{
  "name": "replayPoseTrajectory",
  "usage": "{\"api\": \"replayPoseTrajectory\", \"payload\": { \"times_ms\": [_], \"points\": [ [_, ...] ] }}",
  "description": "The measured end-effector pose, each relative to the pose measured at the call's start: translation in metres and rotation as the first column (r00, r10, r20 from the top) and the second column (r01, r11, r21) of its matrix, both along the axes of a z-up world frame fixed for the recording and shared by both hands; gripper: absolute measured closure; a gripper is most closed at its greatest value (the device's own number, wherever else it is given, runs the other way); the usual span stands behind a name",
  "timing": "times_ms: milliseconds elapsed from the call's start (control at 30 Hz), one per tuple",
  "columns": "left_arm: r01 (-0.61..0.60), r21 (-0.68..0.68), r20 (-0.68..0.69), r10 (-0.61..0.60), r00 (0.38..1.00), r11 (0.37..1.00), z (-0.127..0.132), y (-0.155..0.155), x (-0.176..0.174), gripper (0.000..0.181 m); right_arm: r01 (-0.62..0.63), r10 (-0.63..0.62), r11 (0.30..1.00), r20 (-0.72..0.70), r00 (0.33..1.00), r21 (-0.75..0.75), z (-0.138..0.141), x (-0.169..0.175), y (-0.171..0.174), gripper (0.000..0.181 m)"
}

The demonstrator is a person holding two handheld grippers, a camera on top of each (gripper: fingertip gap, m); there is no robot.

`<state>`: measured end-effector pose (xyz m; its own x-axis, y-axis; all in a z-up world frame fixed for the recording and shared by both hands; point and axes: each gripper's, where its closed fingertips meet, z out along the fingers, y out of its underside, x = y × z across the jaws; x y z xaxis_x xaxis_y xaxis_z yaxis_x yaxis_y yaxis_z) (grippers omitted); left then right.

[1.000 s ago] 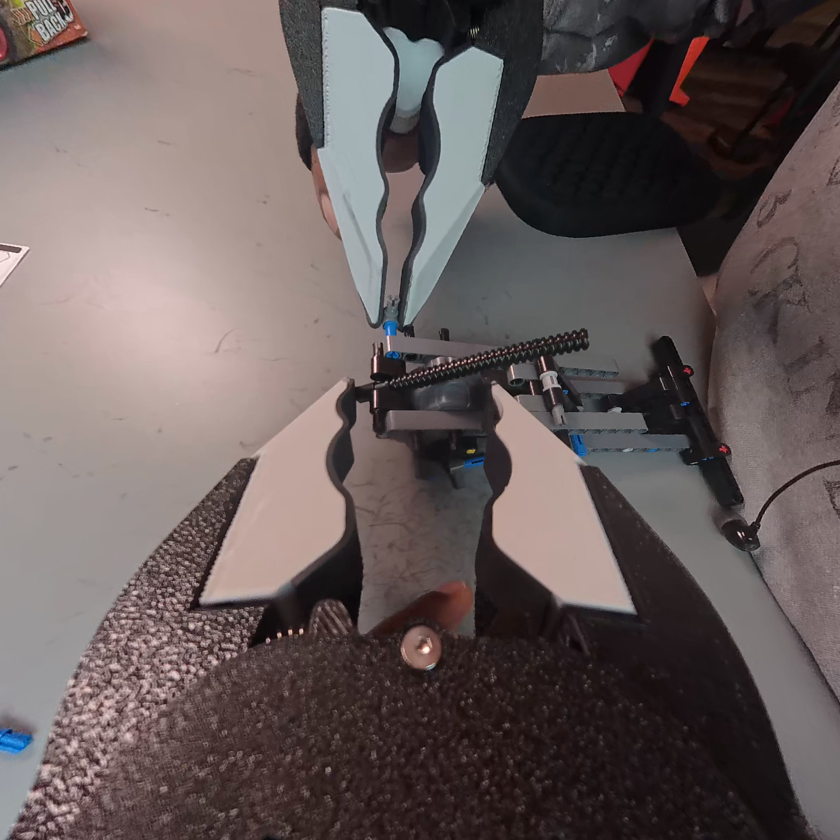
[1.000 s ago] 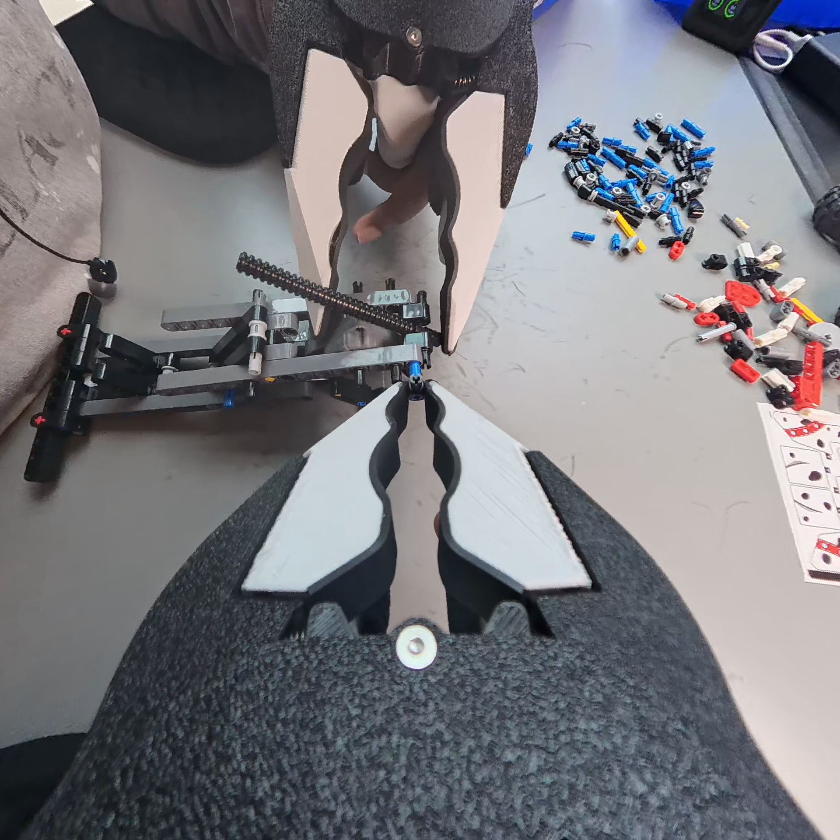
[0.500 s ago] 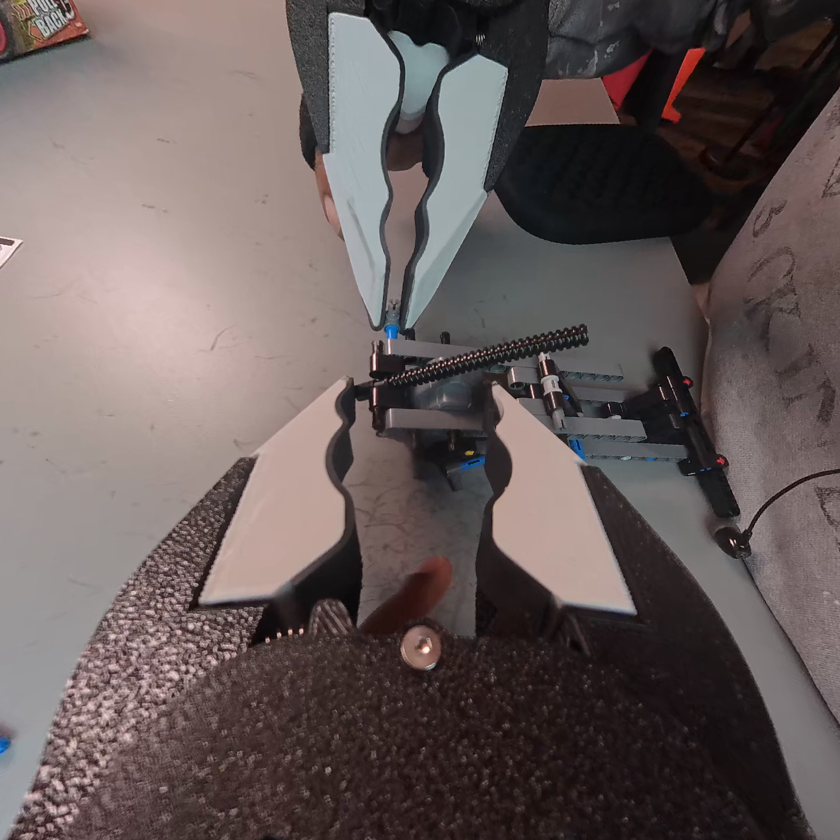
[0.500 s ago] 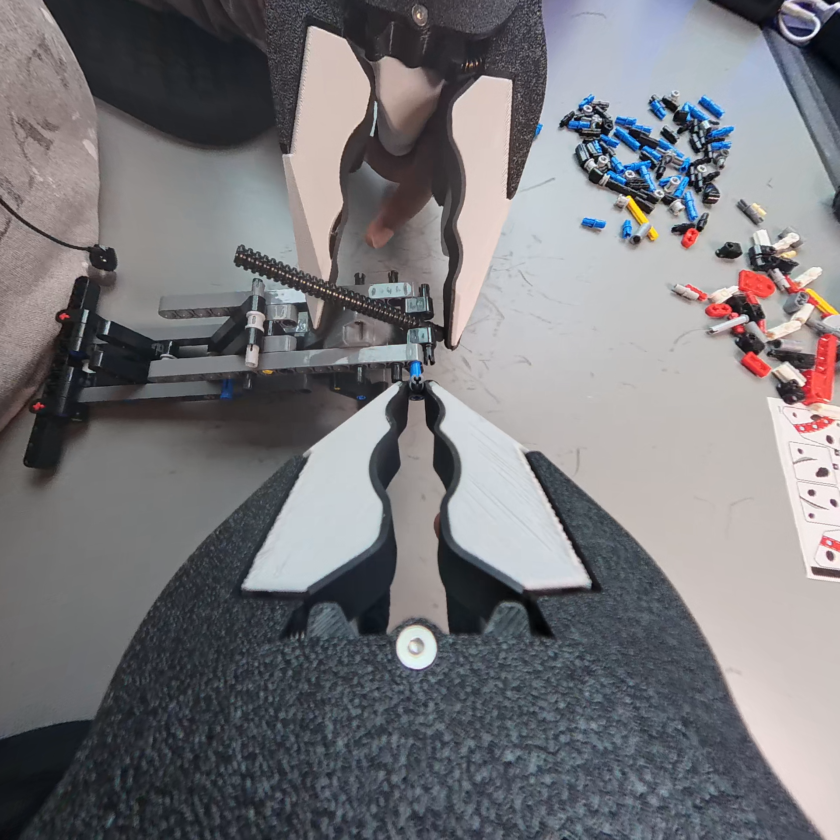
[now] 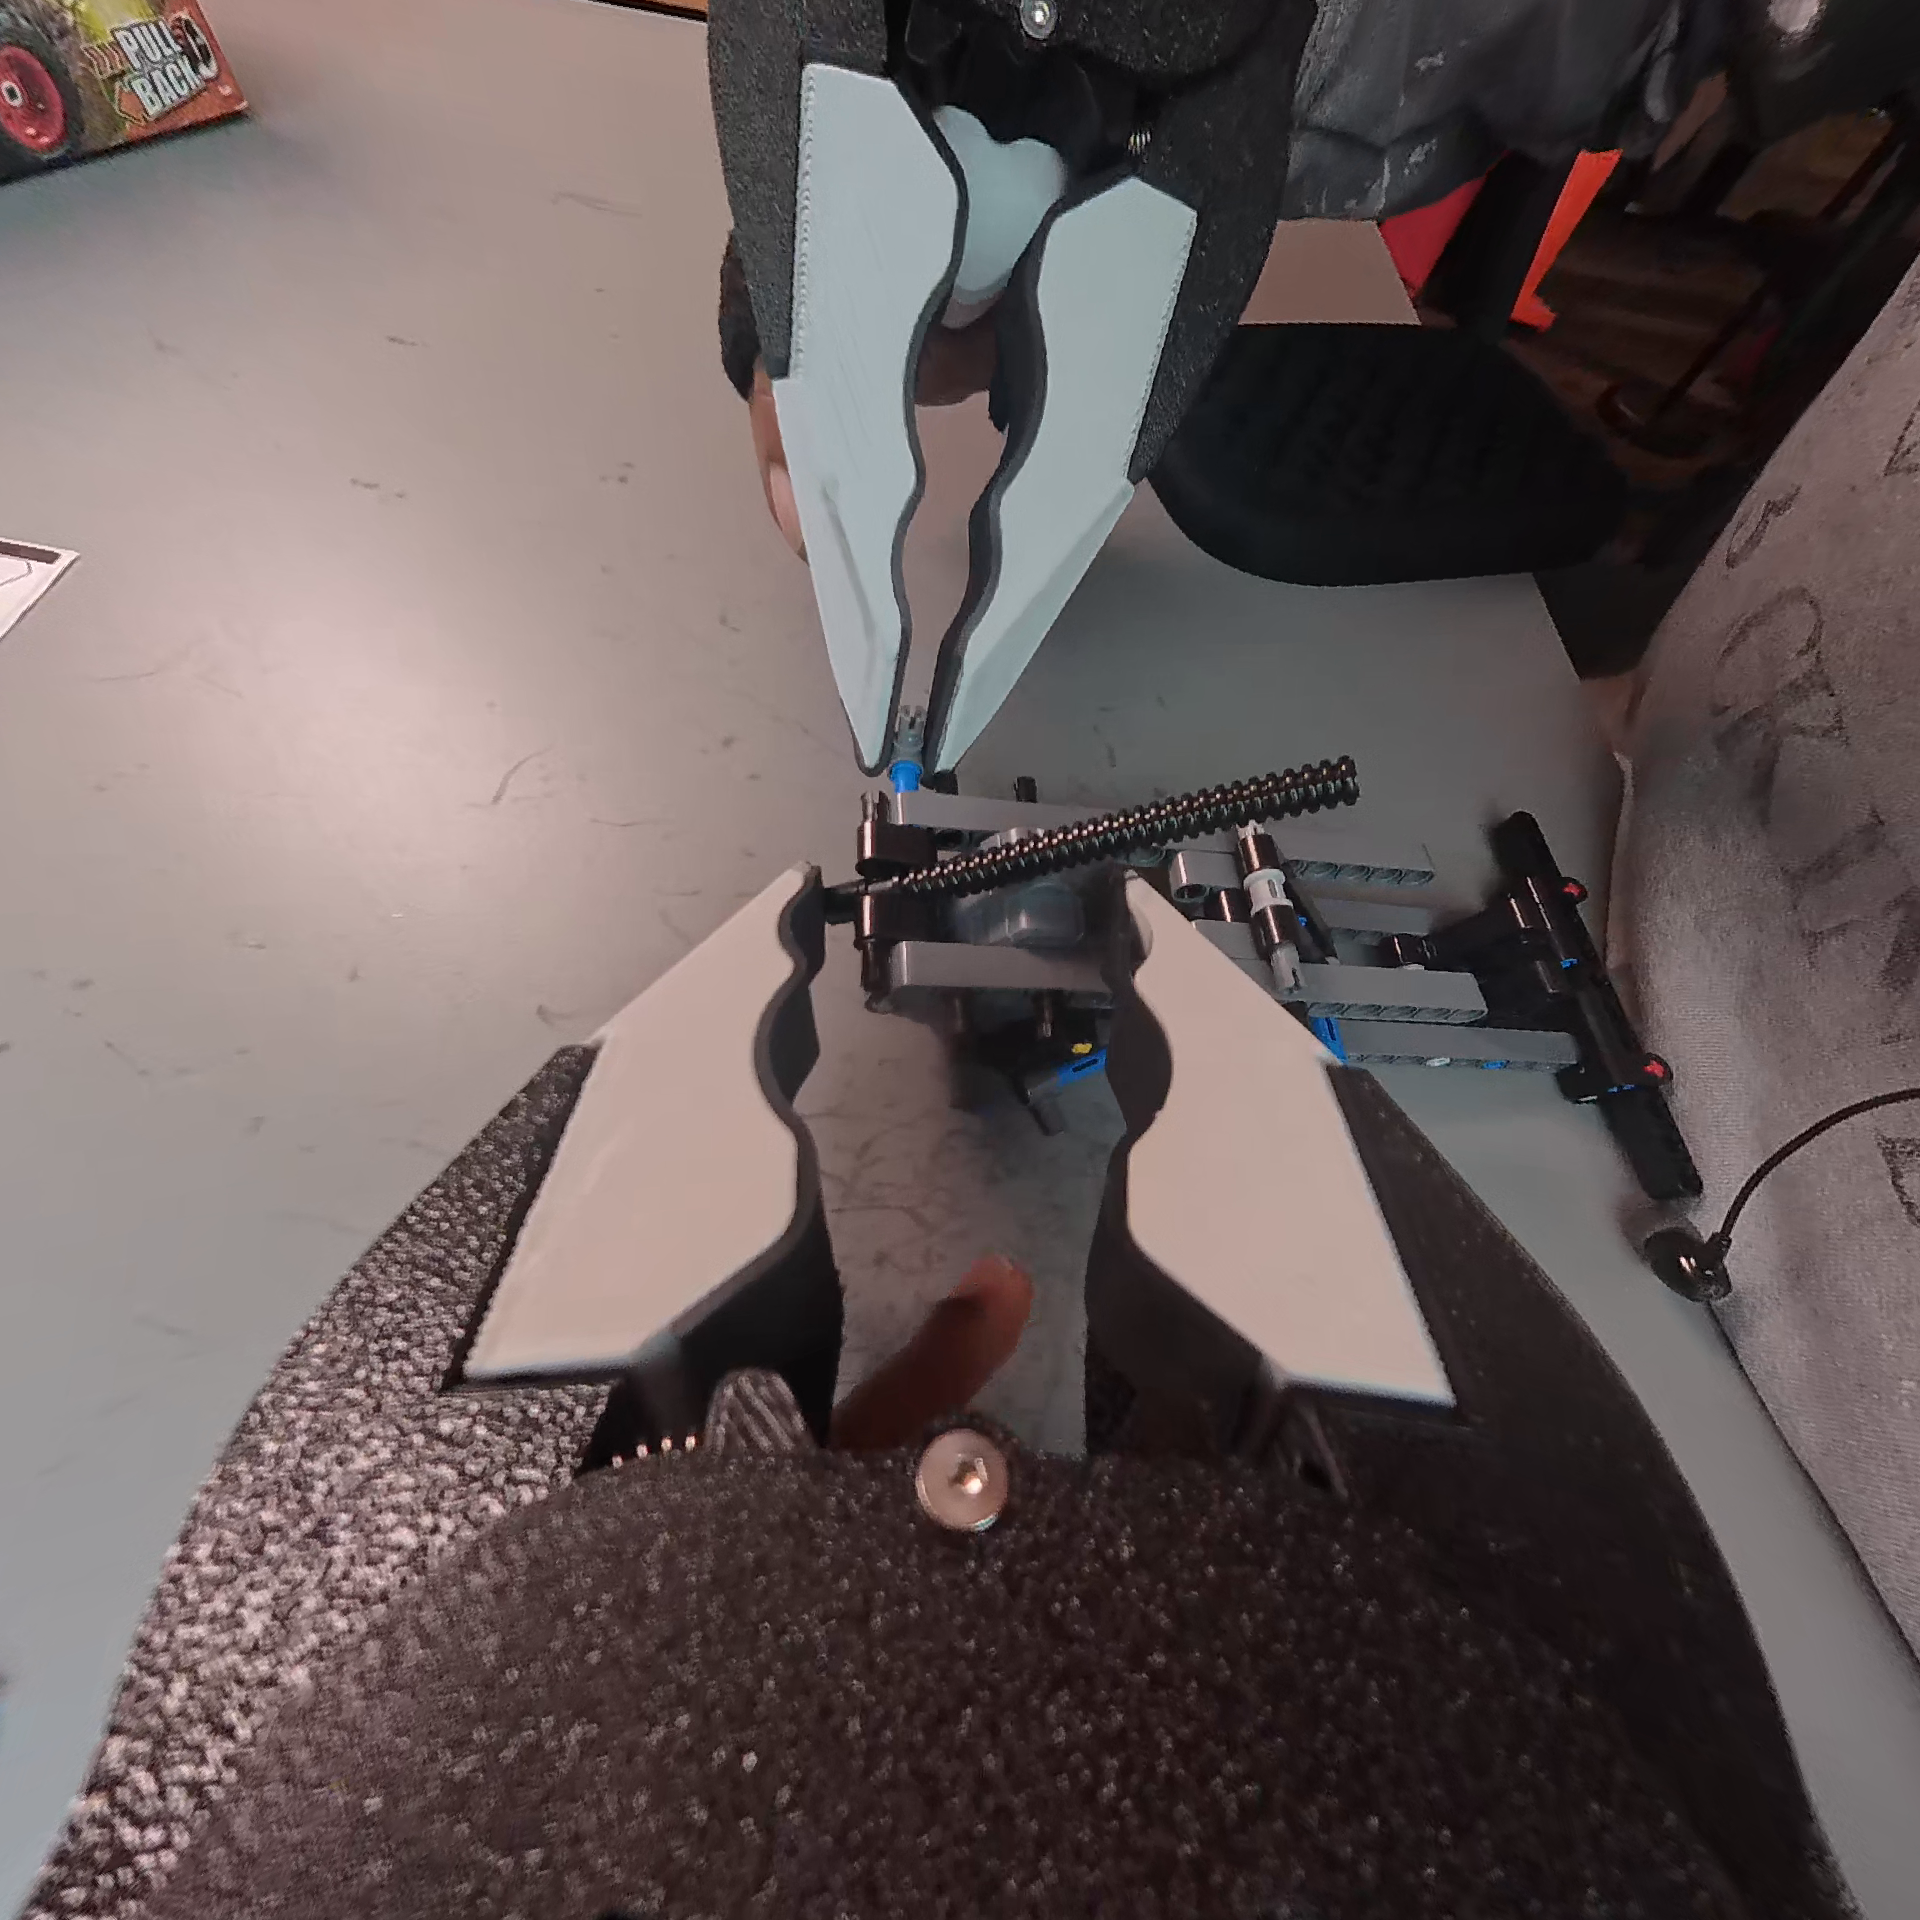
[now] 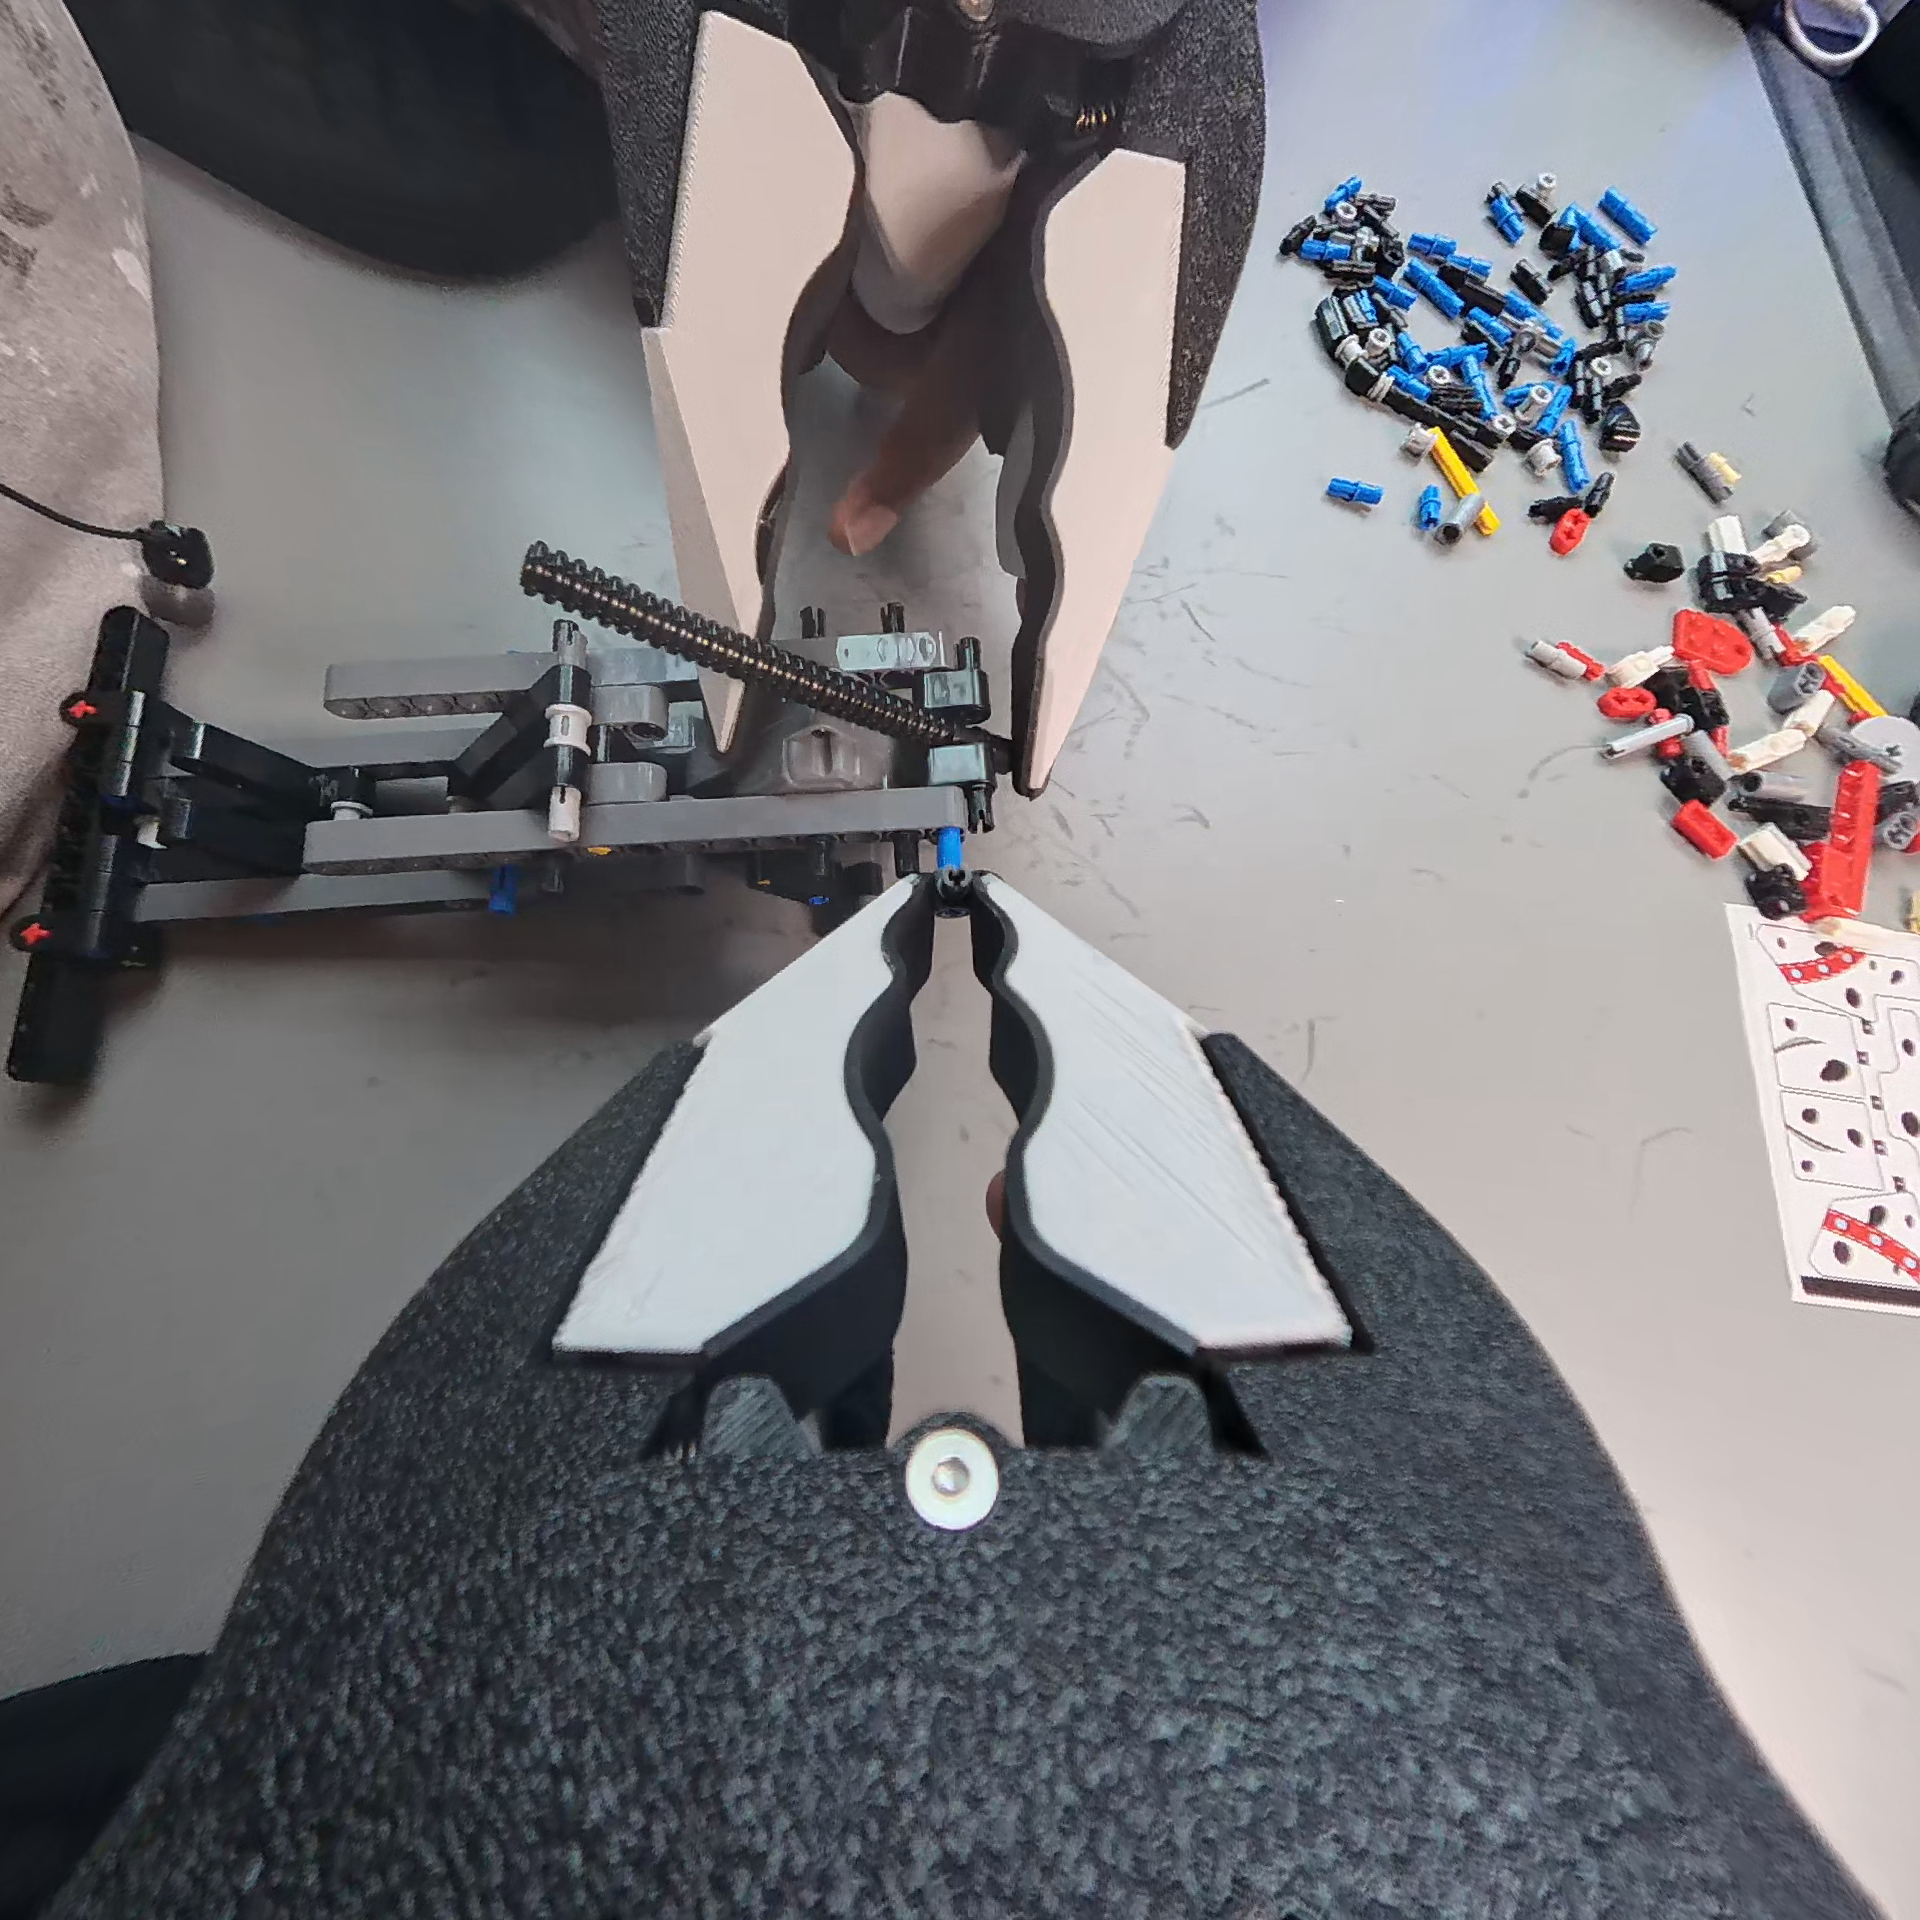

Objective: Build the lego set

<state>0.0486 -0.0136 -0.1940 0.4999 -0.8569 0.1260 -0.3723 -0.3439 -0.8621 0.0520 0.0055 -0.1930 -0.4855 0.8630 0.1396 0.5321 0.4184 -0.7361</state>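
Grey beams and black links make up the chassis (image 5: 1049, 935), which in the left wrist view lies near the right edge of the tabletop (image 5: 364, 727), a black ribbed rod (image 5: 1122, 826) slanting across its top. The left gripper (image 5: 966, 914) has its jaws wide, one on each side of the chassis' near end; whether they press it or merely flank it I cannot tell. Opposite, the right gripper (image 5: 909, 743) points down with narrow jaws pinching a blue pin (image 5: 906, 771) just above the far beam. In the right wrist view the same gripper (image 6: 951, 891) sits lowest in the frame, jaws nearly closed on the pin (image 6: 948, 850), whose blue end meets the beam's end hole. The left gripper (image 6: 883, 748) comes in from the top edge, straddling the chassis (image 6: 623, 821). Loose parts (image 6: 1486, 312) and a sticker sheet (image 6: 1839, 1101) lie toward the right edge. My worry is the push: if the pin goes in slightly tilted it may jam or flick out of the tips, and if the left jaws are not truly bracing, the chassis could slide or pivot, since only a small end of the pin is gripped.
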Motion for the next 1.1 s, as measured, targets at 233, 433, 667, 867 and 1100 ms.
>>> {"api": "replayPoseTrajectory", "payload": {
  "times_ms": [233,433,667,867,1100],
  "points": [
    [0.003,0.004,-0.002,-0.003,1.0,1.0,0.0003,-0.0003,0.0006,0.125,-0.017,0.012,0.997,0.057,0.998,0.079,0.001,0.0006,-0.0002,0.176],
    [-0.009,0.012,0.0,0.009,1.0,1.0,0.0009,-0.0004,0.0011,0.126,0.004,-0.018,0.995,0.145,0.989,0.098,0.0016,0.0004,-0.0007,0.176],
    [-0.028,0.007,0.014,0.028,1.0,1.0,0.0015,0.0012,0.0018,0.128,0.006,-0.018,0.997,0.152,0.988,0.077,0.002,-0.0019,-0.0014,0.177],
    [-0.021,0.001,0.025,0.021,0.999,1.0,0.0034,-0.0003,0.0043,0.136,-0.046,0.022,0.99,0.181,0.983,0.131,0.0027,-0.0038,-0.0026,0.176],
    [-0.012,0.02,0.002,0.012,1.0,1.0,0.0043,0.0004,0.0031,0.123,-0.049,0.034,0.995,0.169,0.985,0.087,-0.0019,-0.0033,-0.0008,0.175]
  ]
}}
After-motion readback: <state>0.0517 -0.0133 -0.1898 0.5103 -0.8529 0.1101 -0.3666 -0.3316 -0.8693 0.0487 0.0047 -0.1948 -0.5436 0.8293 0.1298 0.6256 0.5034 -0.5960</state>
